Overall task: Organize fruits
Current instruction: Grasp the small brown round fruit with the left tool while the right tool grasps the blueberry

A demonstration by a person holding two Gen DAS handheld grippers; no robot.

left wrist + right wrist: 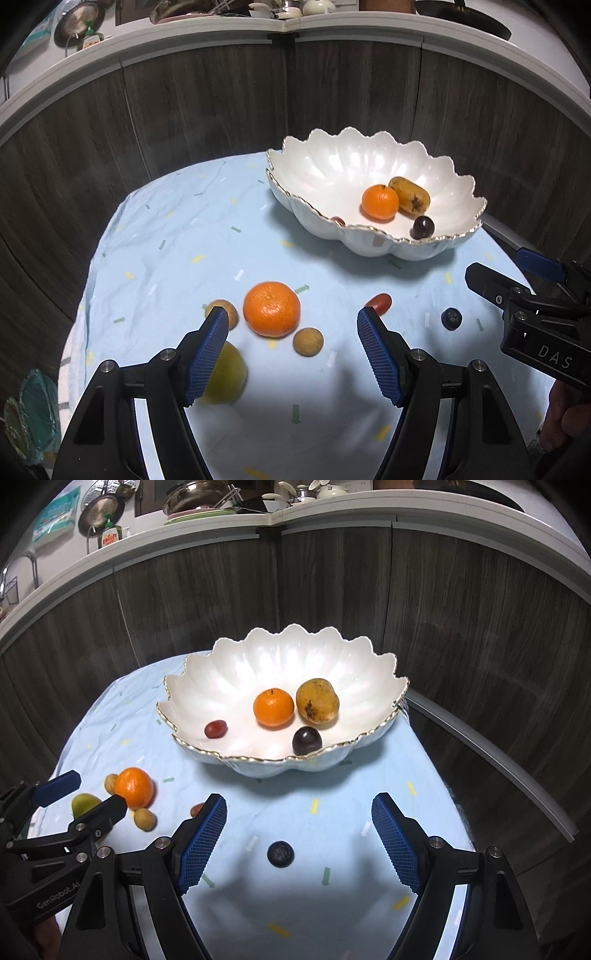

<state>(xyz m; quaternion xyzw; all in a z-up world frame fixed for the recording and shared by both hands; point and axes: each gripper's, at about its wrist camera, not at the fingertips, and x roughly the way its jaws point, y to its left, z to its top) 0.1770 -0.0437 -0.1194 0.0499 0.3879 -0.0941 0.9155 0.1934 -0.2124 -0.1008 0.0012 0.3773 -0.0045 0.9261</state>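
My left gripper (pixel 291 321) hangs open over the pale blue cloth (pixel 177 266). A mandarin (pixel 271 309) and a small brown fruit (pixel 308 341) lie just beyond its fingertips, untouched. A second brown fruit (pixel 225 312) and a yellow-green fruit (pixel 225 376) are partly hidden behind its left finger. A red grape (pixel 379 303) sits by its right finger. My right gripper (pixel 299 808) is open above a blueberry (pixel 280 853), which lies on the cloth between the fingers, apart from both. The white scalloped bowl (pixel 295 657) holds a mandarin (pixel 274 707), a yellow-brown fruit (pixel 317 700), a dark grape (pixel 306 740) and a red grape (pixel 215 728).
Dark wood panels (pixel 207 110) curve closely around the back and sides of the cloth-covered table. A counter (pixel 207 520) with dishes runs above them. In the left wrist view the right gripper (pixel 495 266) reaches in from the right edge. A hand (pixel 565 417) shows below it.
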